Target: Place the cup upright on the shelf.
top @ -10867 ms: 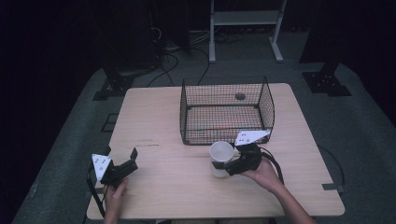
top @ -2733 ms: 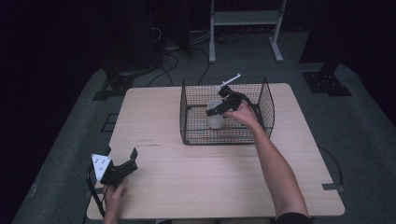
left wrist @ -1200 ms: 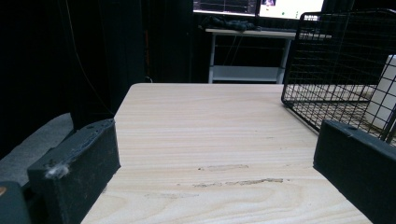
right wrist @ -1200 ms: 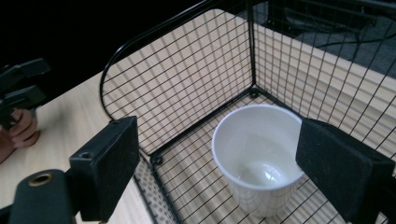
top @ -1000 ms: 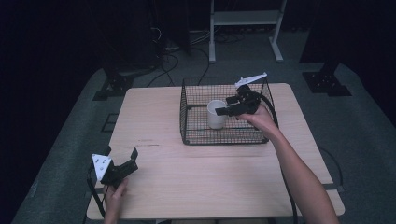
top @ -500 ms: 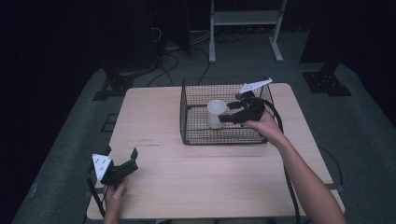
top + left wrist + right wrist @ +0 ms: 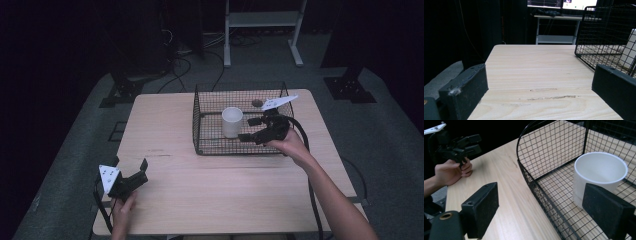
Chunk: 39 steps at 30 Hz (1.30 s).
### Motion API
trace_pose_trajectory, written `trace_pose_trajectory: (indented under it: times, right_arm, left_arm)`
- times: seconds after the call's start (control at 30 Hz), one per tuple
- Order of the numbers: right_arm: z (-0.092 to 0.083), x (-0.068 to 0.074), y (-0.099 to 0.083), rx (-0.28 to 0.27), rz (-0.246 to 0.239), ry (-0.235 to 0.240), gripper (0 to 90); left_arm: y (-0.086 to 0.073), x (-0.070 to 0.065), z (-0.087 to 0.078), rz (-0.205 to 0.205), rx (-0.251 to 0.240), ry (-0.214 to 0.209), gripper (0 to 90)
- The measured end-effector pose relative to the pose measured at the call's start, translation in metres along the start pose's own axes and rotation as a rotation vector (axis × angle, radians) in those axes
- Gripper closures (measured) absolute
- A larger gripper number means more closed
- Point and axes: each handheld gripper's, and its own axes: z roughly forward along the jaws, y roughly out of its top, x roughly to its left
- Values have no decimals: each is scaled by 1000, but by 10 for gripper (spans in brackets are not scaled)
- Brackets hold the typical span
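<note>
Here, one white cup (image 7: 232, 121) upright in one wire basket (image 7: 200, 125), two grippers, right gripper (image 7: 253, 129) and left gripper (image 7: 142, 172), both parted, empty.

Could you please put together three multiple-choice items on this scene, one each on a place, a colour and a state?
1. Where does the cup stand?
A. inside the wire basket
B. on the bare table
C. on the floor

2. What colour is the cup?
A. red
B. white
C. green

3. How do the right gripper jaws stand?
A. clamped on the cup
B. clamped on the basket's rim
C. apart, with nothing held

Answers: 1 A, mesh walls surround it; 2 B, it is plain white; 3 C, the jaws stand apart beside the cup.
</note>
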Motion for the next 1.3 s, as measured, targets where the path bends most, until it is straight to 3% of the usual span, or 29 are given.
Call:
trace_pose_trajectory:
  times: [0.3, 0.77, 1.3]
  right_arm:
    - [-4, 6, -17, 11, -7, 6, 130]
    - [-12, 5, -44, 5, 27, 24, 129]
    - [-20, 14, -63, -1, 19, 22, 129]
  left_arm:
    - [0, 0, 0, 1, 1, 1, 0]
    - [0, 0, 0, 3, 1, 1, 0]
    - [0, 0, 0, 4, 2, 1, 0]
